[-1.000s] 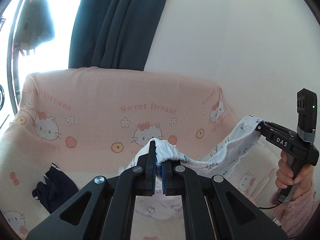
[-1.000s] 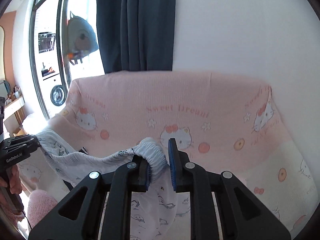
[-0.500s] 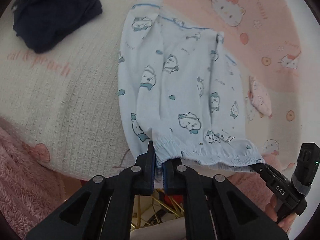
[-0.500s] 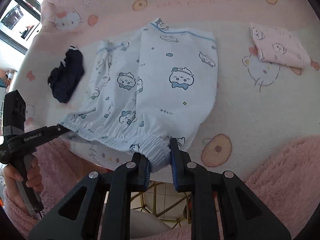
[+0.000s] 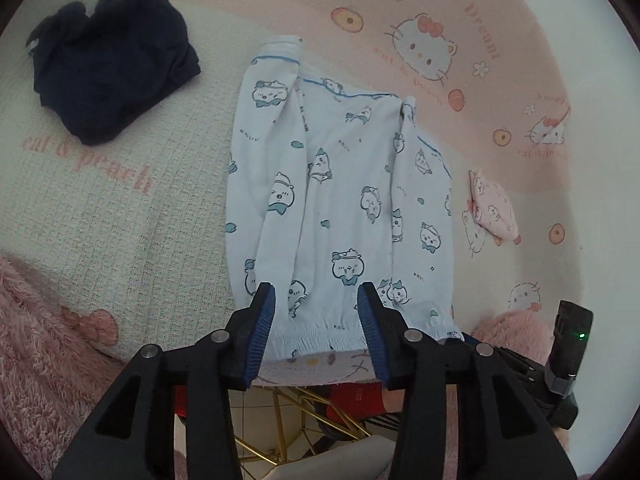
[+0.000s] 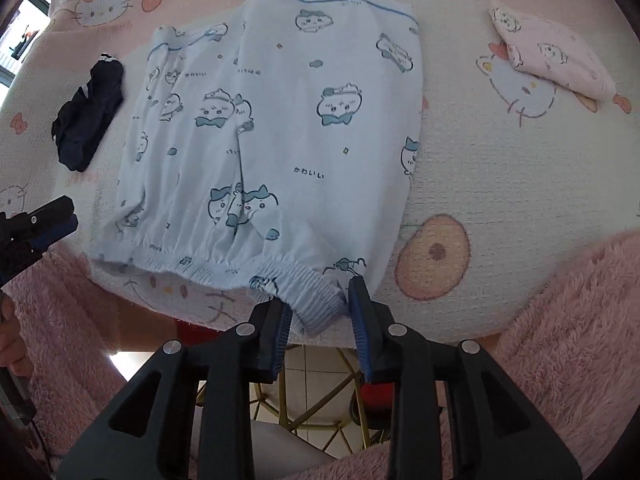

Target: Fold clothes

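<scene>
Light blue pyjama shorts (image 5: 344, 200) with a cartoon print lie flat on the pink cartoon-cat blanket (image 5: 120, 220), elastic waistband at the near edge. My left gripper (image 5: 316, 296) hovers over the waistband's left part, jaws opening and wide apart, pads off the cloth. In the right wrist view the shorts (image 6: 280, 120) spread ahead, and my right gripper (image 6: 318, 300) has its jaws opening. The waistband's right corner lies loose between them. The left gripper (image 6: 40, 220) shows at the left edge of that view.
A crumpled dark navy garment (image 5: 108, 68) lies left of the shorts, and a folded pink garment (image 6: 552, 60) to the right. Fluffy pink sleeves (image 6: 560, 320) flank the blanket's near edge. Below it are a gold wire frame (image 6: 320, 420) and tiled floor.
Both grippers came down from holding the shorts up in front of the sofa back. The shorts now lie flat on the blanket, and both jaws have parted off the waistband.
</scene>
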`<state>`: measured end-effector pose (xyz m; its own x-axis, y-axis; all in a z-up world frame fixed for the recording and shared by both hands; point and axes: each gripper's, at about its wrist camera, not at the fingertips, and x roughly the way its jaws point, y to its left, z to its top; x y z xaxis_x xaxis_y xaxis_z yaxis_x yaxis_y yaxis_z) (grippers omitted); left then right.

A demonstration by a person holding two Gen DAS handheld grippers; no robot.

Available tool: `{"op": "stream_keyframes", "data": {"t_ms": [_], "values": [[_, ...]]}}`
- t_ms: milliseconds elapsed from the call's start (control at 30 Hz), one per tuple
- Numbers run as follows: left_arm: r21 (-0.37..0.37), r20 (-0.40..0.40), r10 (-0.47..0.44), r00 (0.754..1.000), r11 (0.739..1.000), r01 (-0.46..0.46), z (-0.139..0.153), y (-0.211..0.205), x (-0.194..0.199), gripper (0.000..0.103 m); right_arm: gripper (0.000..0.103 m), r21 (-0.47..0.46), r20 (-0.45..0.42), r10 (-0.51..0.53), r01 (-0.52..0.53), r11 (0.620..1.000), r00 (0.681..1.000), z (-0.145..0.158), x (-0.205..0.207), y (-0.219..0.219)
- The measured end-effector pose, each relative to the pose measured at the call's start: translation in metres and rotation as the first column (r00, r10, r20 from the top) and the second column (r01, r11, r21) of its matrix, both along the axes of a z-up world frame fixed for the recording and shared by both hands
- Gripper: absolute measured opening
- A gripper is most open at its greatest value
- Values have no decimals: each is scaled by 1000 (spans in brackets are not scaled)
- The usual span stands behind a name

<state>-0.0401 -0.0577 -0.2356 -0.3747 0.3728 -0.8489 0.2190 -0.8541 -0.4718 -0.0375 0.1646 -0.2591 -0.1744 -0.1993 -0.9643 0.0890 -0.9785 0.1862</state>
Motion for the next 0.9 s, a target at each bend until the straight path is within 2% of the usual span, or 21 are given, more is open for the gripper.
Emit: {"op": "stream_keyframes", "data": {"t_ms": [33,133,233,300,367,433,500,567,600,667,700,767,833,900], "values": [[-8,-13,-20,1000,1000,20,1,4,-2,45,31,-35,-21,9,-10,999,1000,9,3,0],[-59,60,-132,989,989,136,-20,29,-15,45,37,-71,-87,19,-25,997,996,26,7,1],[-144,144,-218,965,960,239,-43,53,-26,45,37,-61,-61,33,-36,998,998,24,6,-2],[-205,168,-226,959,944,259,-50,59,-31,45,37,-48,-65,56,-59,997,996,21,9,-8],[-258,184,-208,961,933,251,-56,57,-36,44,37,-6,-51,91,-92,996,995,10,10,-15],[-334,178,-140,974,922,194,-56,43,-41,44,37,51,-5,118,-118,992,993,-8,7,-20],[-437,174,-51,984,891,123,-52,26,-41,44,37,99,35,135,-138,985,990,-23,3,-24],[-435,147,-14,989,897,77,-44,14,-35,44,37,136,27,150,-152,979,988,-28,0,-28],[-371,120,-35,992,925,77,-38,13,-31,44,37,153,12,157,-157,976,987,-28,-2,-31],[-254,58,-112,992,959,123,-24,22,-24,44,37,154,-34,178,-171,973,983,-24,-6,-36],[-220,30,-172,985,960,174,-19,32,-23,44,37,144,-52,192,-183,973,980,-22,-8,-40],[-211,6,-265,964,942,261,-15,56,-22,44,37,125,-68,230,-220,967,971,-21,-11,-48],[-205,15,-329,944,923,325,-20,74,-23,44,37,156,-64,267,-255,954,961,-25,-14,-57],[-167,25,-372,928,913,371,-29,86,-24,45,37,193,-57,279,-264,945,958,-33,-15,-58]]}}
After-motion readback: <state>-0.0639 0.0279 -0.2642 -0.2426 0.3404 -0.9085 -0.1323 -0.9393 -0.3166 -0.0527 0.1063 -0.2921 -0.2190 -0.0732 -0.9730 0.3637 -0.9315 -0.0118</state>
